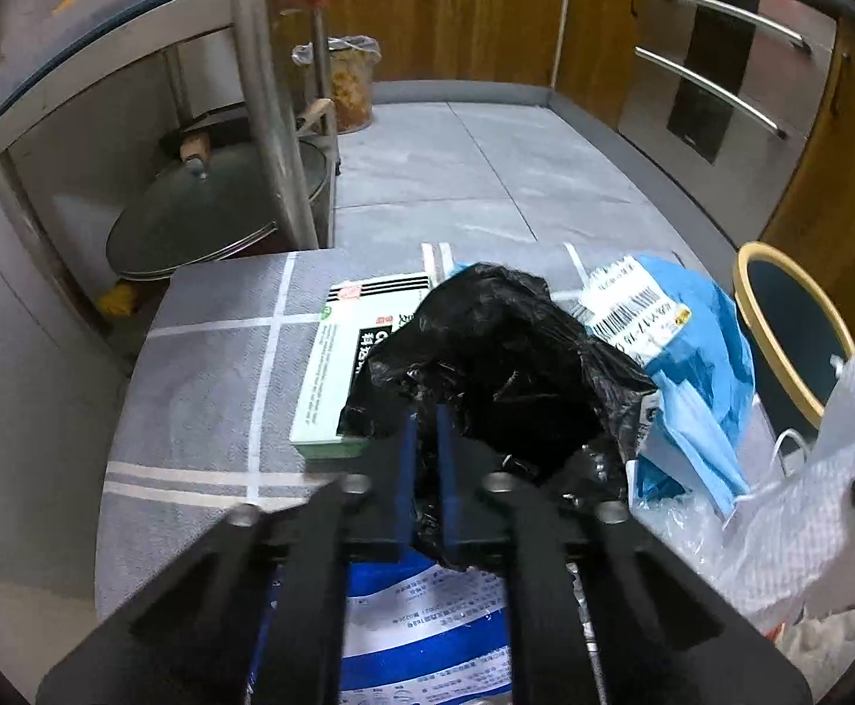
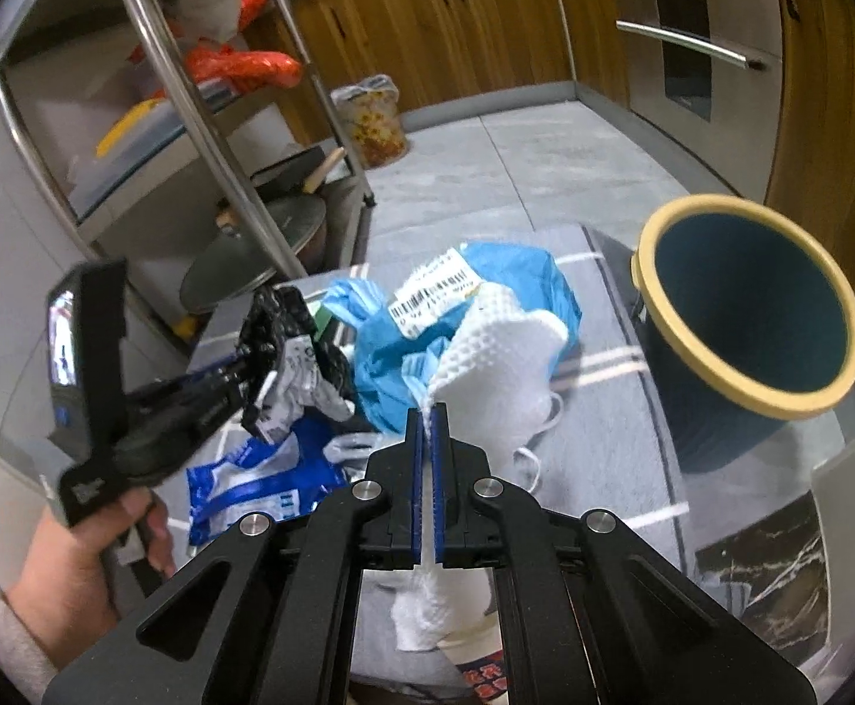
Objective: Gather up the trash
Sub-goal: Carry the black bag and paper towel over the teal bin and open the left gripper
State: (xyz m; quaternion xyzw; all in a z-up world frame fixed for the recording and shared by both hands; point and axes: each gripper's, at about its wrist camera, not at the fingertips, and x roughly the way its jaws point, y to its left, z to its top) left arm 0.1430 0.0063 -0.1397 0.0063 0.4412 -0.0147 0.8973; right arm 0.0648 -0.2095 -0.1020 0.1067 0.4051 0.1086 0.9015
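**Both grippers clamped on rubbish, bin waiting at the right**

The right gripper (image 2: 427, 411) is closed, its blue pads pinching a white textured paper towel (image 2: 503, 346), which drapes above and below the jaws. The left gripper (image 1: 425, 417) is likewise closed, biting into a crumpled black plastic bag (image 1: 503, 352). In the right wrist view a hand (image 2: 74, 558) carries the left tool at the left of the pile.

Around the two grips, on a grey mat (image 1: 204, 388) with white stripes, lies the rest of the trash: a blue courier bag (image 2: 521, 276) with a barcode label, a blue face mask (image 1: 691, 446), a green and white box (image 1: 345, 352) and a blue and white pouch (image 2: 251, 482).

To the right of the pile stands a dark blue bin (image 2: 691, 411) with a yellow rim. What shows of its inside looks empty.

The step in hand appears to be pick-up. Next, each piece likely needs carrying over the rim and releasing, towel first since it is nearer the bin.
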